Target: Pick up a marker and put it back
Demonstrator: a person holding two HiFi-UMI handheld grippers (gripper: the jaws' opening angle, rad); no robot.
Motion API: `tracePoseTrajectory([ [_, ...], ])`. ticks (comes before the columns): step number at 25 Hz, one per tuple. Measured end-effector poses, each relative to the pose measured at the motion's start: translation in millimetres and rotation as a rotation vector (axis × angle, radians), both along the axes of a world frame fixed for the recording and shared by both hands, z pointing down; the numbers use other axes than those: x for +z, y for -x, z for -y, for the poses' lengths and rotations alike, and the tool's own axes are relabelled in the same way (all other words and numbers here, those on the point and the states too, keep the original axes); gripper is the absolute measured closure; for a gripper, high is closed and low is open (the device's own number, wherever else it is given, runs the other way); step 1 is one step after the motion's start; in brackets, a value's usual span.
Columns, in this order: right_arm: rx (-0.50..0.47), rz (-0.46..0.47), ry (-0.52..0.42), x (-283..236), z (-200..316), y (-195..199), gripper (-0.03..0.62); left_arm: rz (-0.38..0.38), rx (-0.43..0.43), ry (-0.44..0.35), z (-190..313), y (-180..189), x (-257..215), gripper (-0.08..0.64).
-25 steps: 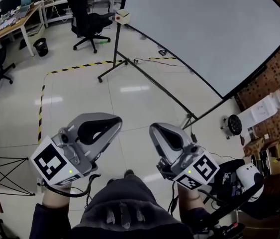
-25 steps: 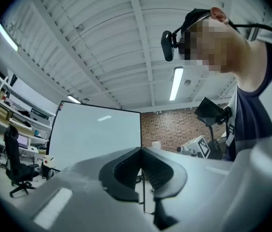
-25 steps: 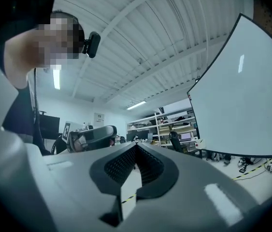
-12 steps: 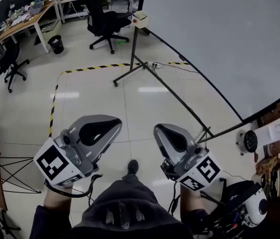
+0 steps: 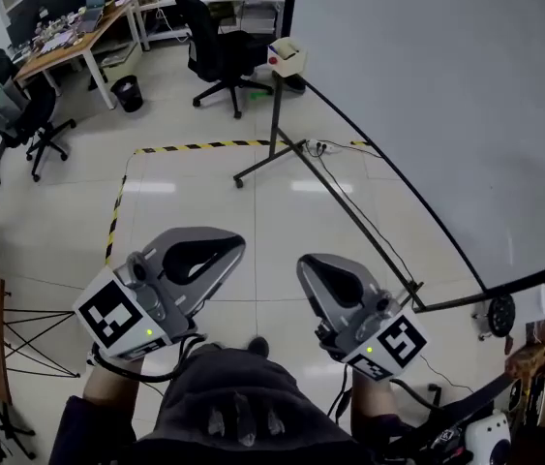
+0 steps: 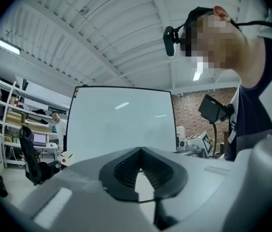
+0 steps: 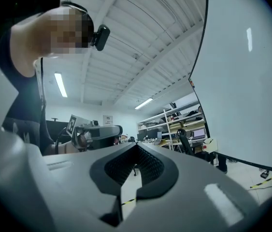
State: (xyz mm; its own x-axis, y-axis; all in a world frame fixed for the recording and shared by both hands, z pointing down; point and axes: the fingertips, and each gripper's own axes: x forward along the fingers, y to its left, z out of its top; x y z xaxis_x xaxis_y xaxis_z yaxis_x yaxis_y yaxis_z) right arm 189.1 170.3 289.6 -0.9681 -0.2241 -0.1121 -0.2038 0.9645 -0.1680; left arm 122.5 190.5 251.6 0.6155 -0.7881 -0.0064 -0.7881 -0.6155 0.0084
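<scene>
I see no marker in any view. A large whiteboard [image 5: 446, 95] on a black stand fills the right of the head view, with a small white box [image 5: 287, 56] bearing a red dot at its near end. The board [image 6: 121, 124] also shows straight ahead in the left gripper view. Low in the head view, my left gripper [image 5: 226, 248] and right gripper [image 5: 311, 265] are held side by side over the floor, pointing forward. Both are shut, their dark ribbed pads [image 6: 126, 166] [image 7: 121, 166] meeting at the tips with nothing between them.
The whiteboard's stand legs [image 5: 262, 168] and a power strip with a cable [image 5: 320, 146] lie on the tiled floor ahead. Yellow-black tape [image 5: 195, 146] marks the floor. Office chairs [image 5: 219, 61], desks [image 5: 69, 42] and a bin [image 5: 129, 93] stand at the back left. A black tripod [image 5: 20, 332] is at the left.
The whole scene has slid down and closer in the head view as the person walks toward the whiteboard's end. Both grippers keep the same shut pose in front of the body.
</scene>
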Motion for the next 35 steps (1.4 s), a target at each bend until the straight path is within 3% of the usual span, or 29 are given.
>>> tracePoseTrajectory([
  [10,0.009,-0.004,-0.006,3.0,86.5,41.9,0.591,0.002,0.012,-0.021,94.9,40.7,7.7,0.554],
  [14,0.042,-0.030,-0.013,5.2,144.6,76.4,0.591,-0.039,0.014,-0.054,155.5,79.6,4.3,0.554],
  [23,0.126,-0.056,-0.030,-9.6,271.3,165.4,0.591,-0.037,0.045,-0.057,277.9,189.0,-6.9,0.554],
  [28,0.144,-0.076,-0.034,-8.3,329.8,186.7,0.591,-0.034,0.037,-0.067,327.4,213.7,-10.5,0.554],
  [35,0.114,-0.065,-0.030,-5.4,433.6,200.4,0.591,-0.007,-0.049,-0.065,418.2,232.9,-13.6,0.554],
])
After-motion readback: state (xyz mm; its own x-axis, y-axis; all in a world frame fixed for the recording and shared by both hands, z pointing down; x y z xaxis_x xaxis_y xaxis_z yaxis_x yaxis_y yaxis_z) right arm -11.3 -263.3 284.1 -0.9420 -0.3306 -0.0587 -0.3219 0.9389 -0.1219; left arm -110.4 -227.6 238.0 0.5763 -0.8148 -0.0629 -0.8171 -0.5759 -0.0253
